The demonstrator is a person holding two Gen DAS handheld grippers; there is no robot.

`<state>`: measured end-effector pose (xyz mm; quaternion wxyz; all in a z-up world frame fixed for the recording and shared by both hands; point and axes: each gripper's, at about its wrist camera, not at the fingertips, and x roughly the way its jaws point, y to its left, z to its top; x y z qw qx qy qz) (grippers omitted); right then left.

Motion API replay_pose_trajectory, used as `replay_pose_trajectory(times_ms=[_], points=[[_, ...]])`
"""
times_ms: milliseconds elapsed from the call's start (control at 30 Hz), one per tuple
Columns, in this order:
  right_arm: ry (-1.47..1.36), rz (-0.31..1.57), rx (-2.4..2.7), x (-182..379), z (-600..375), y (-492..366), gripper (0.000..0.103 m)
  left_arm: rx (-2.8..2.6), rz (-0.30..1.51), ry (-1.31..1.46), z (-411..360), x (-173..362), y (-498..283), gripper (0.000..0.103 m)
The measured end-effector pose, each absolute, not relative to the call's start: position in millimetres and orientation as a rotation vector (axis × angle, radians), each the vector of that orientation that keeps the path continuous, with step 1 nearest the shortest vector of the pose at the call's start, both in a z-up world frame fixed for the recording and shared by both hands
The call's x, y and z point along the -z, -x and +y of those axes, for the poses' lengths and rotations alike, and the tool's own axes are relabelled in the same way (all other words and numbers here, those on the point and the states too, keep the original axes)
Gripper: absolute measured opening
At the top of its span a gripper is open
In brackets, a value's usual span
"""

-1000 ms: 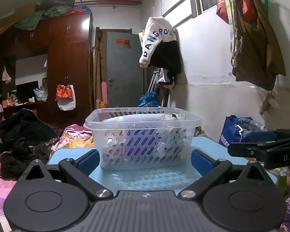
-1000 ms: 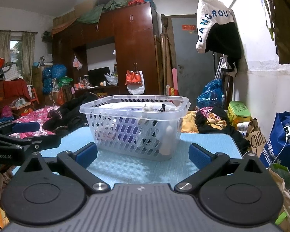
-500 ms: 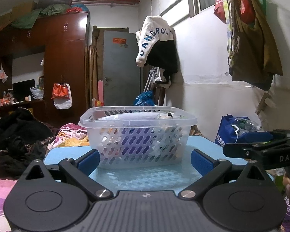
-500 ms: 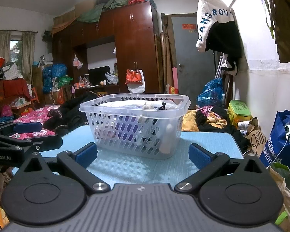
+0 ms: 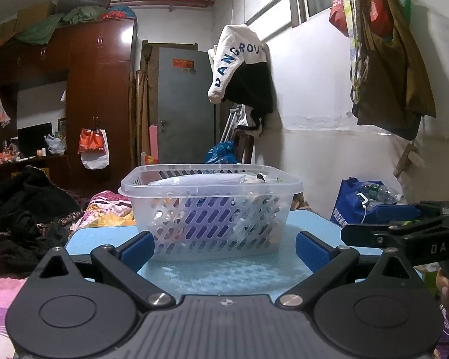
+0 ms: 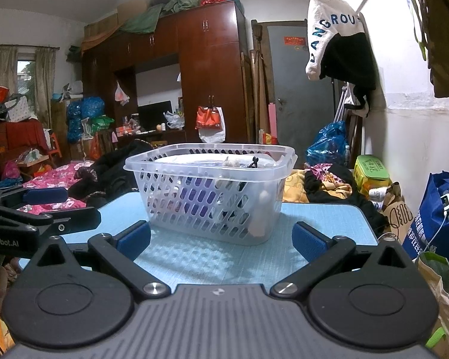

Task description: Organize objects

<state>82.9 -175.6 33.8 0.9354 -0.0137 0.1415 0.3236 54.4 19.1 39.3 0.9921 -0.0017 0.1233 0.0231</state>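
Note:
A clear plastic basket [image 5: 212, 215] [image 6: 212, 203] with slotted walls stands on the light blue table [image 5: 230, 275] [image 6: 194, 257]. Several items fill it, among them something purple and something white; I cannot tell them apart through the slots. My left gripper [image 5: 224, 248] is open, its blue pads wide apart just short of the basket's near wall, nothing between them. My right gripper [image 6: 221, 240] is open too, low over the table in front of the basket. Each gripper shows side-on in the other's view: the right one [image 5: 404, 233], the left one [image 6: 30, 209].
Dark clothes [image 5: 21, 218] and a pink patterned blanket [image 6: 54, 179] lie left of the table. A blue bag with bottles [image 5: 362, 203] stands by the right wall. Bags [image 5: 386, 68] and a white-and-black jacket [image 5: 242, 68] hang there. Wardrobe [image 6: 200, 83] and grey door [image 5: 182, 101] stand behind.
The left wrist view has shifted slightly, so the basket sits a little further left and lower in it. The right gripper has barely moved. Both stay open.

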Motion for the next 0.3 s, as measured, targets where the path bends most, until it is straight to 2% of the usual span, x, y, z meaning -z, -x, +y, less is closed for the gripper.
replay_pose_trajectory(times_ms=[300], points=[[0.029,0.292,-0.661,-33.0,-173.8,-82.7,0.103,-0.047,0.243,-0.001,17.9,-37.4,-55.4,0.101]])
